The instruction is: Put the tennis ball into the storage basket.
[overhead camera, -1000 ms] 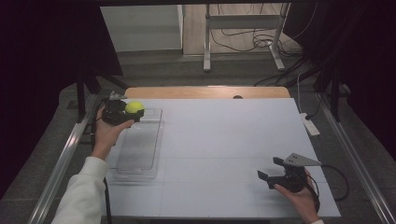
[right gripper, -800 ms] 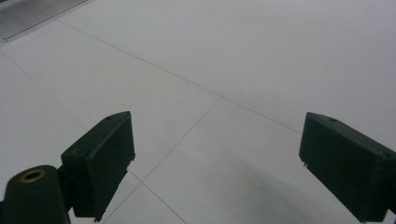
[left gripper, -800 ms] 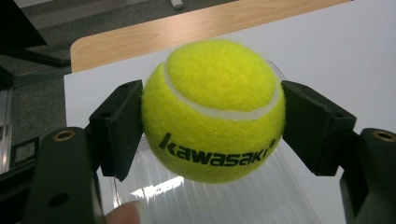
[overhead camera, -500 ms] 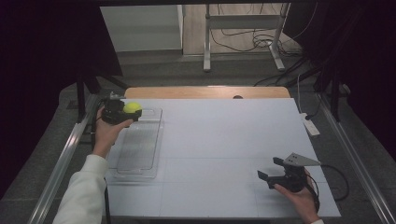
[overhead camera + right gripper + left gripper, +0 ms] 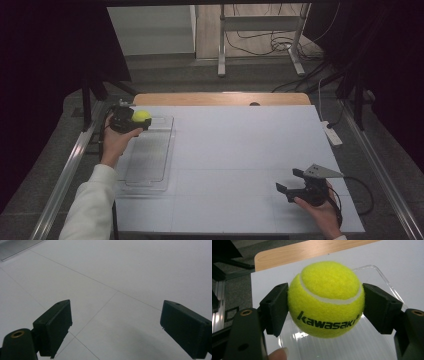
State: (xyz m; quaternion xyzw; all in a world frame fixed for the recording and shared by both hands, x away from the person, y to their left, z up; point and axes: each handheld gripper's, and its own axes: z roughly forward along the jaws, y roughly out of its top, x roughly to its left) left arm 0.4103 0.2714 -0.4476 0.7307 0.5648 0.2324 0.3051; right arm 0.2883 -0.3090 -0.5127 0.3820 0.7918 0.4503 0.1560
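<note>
A yellow tennis ball (image 5: 325, 298) printed "kawasaki" sits squeezed between the two black jaws of my left gripper (image 5: 325, 307), which is shut on it. In the high view the ball (image 5: 141, 116) hangs above the far end of a clear plastic tray (image 5: 150, 172) at the table's left. The tray's rim (image 5: 384, 277) shows just behind and below the ball. My right gripper (image 5: 290, 182) rests low over the white table (image 5: 240, 145) near the front right, open, with nothing between its fingers (image 5: 53, 326).
A wooden strip (image 5: 220, 98) runs along the table's far edge. A white power strip (image 5: 332, 133) lies at the right edge. Metal rails (image 5: 65, 175) flank both sides. The person's white sleeve (image 5: 90, 205) comes in at the bottom left.
The left gripper with the ball has edged slightly toward the tray's far left corner. The right gripper has stayed still.
</note>
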